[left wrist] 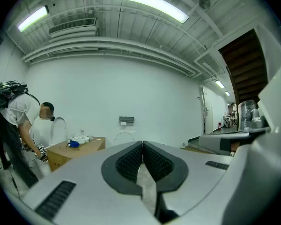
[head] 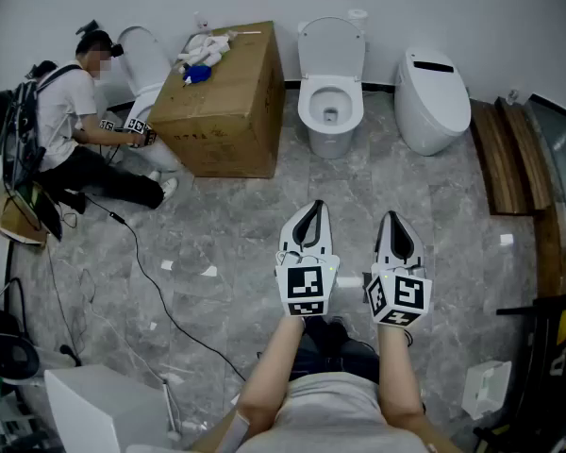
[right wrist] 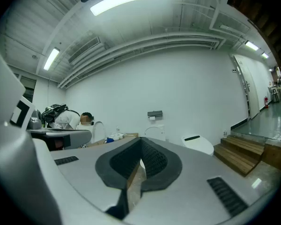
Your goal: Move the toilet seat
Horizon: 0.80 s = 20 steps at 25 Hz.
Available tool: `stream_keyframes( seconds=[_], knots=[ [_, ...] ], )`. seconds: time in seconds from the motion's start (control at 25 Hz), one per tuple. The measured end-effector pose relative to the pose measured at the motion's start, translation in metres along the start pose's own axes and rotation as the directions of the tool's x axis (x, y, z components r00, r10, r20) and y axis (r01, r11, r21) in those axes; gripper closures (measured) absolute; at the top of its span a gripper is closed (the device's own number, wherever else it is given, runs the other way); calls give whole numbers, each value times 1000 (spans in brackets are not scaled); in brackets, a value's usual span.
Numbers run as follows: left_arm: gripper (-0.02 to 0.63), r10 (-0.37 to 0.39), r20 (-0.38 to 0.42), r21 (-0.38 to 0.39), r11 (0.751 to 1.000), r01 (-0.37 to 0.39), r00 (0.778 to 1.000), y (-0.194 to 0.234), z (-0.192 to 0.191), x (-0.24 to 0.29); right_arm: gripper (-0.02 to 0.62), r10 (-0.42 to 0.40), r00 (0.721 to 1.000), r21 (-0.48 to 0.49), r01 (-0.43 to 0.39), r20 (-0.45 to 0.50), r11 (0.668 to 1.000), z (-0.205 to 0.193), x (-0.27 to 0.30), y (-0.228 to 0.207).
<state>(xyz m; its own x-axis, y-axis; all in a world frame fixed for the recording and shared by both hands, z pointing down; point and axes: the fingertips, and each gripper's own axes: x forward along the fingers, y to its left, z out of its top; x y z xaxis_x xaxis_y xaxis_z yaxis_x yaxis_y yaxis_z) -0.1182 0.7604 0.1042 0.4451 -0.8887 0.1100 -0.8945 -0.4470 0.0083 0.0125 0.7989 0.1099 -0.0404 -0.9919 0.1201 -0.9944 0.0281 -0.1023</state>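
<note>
While left claw [head: 310, 206] closed, toilet seat [head: 332, 83] well ahead.

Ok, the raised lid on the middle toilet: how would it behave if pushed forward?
The lid looks like rigid plastic, so it would probably swing as one piece, not flex. It stands upright at the back of the bowl, apparently hinged there, so past vertical it may drop quickly. Its glossy surface is likely slippery.

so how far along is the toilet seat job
Nothing looks done yet: the open toilet stands well ahead, lid up, no gripper near it. In hand: nothing; left gripper and right gripper are shut and empty. Left: approach, grip the seat, move it.
</note>
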Motion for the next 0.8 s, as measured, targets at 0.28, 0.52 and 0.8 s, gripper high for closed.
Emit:
stream_keyframes(
  seconds=[0.28, 0.52, 0.8],
  knots=[
    [589, -2, -7, 1, 1000, 2, 1000, -5, -2, 4, 581, 1, 1000, -8, -2, -6, 1000, -2, 0, -4],
    [589, 3, -10, -3, 1000, -3, 1000, -14, -3, 9, 581, 3, 1000, -6, -3, -9, 1000, -3, 1, -17],
    [589, 29, -21, -1, 1000, -29, 999, -28, -10, 16, 581, 34, 999, -2, -34, -8, 999, -7, 4, -37]
  ],
)
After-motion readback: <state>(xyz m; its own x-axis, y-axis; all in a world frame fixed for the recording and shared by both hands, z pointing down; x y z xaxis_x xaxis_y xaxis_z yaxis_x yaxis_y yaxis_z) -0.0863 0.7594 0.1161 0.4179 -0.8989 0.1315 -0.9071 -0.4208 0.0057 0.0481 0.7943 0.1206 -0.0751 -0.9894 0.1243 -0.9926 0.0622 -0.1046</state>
